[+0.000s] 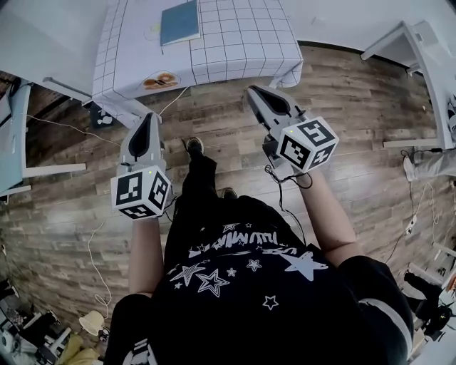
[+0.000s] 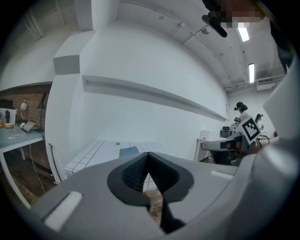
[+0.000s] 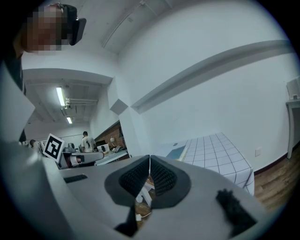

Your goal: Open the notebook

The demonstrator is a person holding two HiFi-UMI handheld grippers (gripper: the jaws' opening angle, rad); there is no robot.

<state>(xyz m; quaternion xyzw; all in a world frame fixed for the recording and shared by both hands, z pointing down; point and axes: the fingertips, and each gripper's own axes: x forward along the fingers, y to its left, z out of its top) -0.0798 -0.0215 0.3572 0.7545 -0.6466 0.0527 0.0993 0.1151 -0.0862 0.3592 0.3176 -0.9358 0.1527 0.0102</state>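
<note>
Open wooden floor lies between the near edge of the grid-cloth table and the left gripper and right gripper. The only thing in that gap is a thin white cable, hanging off the table edge just beyond the left gripper. The tabletop right of the blue notebook is bare. A pale desk closes the left side, and white furniture closes the far right.

black t-shirt with white stars, black trousers, grey left gripper and right gripper bearing marker cubes.
</note>
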